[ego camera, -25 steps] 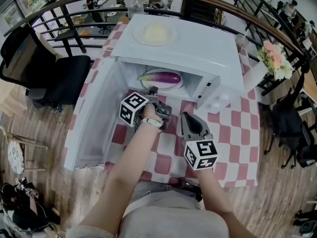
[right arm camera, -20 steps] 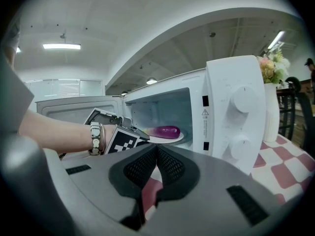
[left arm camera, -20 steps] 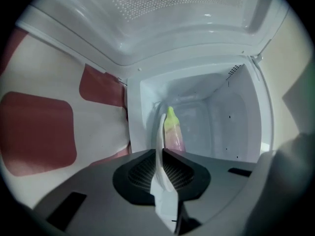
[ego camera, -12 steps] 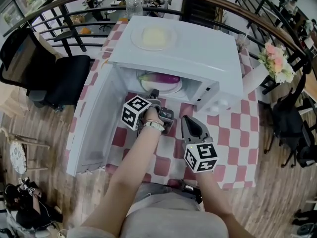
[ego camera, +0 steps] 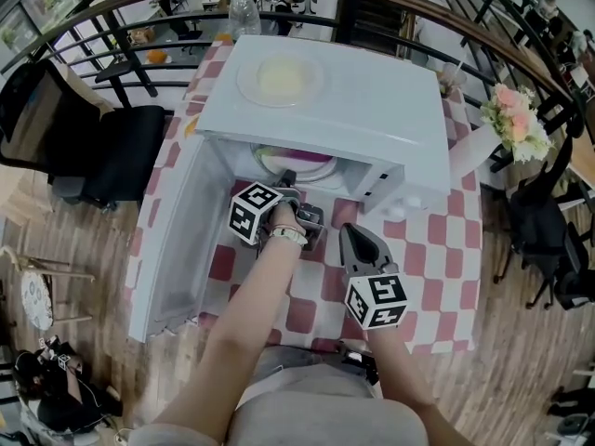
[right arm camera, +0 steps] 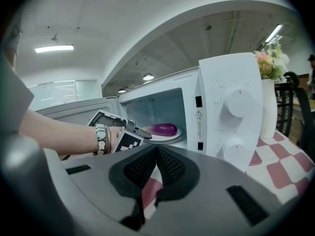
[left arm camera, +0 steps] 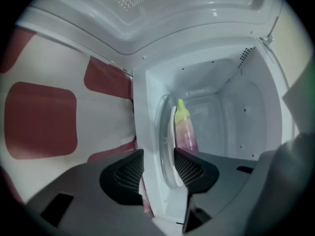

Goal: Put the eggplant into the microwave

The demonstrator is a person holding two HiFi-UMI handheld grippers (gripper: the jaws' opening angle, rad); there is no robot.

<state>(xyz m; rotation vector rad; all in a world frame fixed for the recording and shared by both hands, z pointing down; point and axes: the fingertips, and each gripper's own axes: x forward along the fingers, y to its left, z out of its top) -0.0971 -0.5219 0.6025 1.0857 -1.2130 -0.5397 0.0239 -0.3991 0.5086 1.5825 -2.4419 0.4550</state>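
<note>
The purple eggplant (left arm camera: 184,132) with its green stem lies on the glass plate (ego camera: 293,167) inside the white microwave (ego camera: 353,91), whose door (ego camera: 177,240) hangs open to the left. The right gripper view shows the eggplant (right arm camera: 162,129) on that plate too. My left gripper (ego camera: 286,177) is at the oven's mouth; its jaws have just been opening and now stand open (left arm camera: 158,168), pads touching nothing, with the plate's rim and the cavity's front edge in line beyond the gap. My right gripper (ego camera: 350,232) hovers over the checked cloth in front of the oven, shut and empty (right arm camera: 156,156).
A pale plate (ego camera: 279,79) rests on the microwave's top. A vase of flowers (ego camera: 516,114) stands at the table's right edge, a bottle (ego camera: 244,12) at the far side. A black chair (ego camera: 102,147) is left of the table, railings behind.
The head view has shifted, so the microwave's top now hides most of the eggplant that showed fully before. Both grippers stay almost where they were.
</note>
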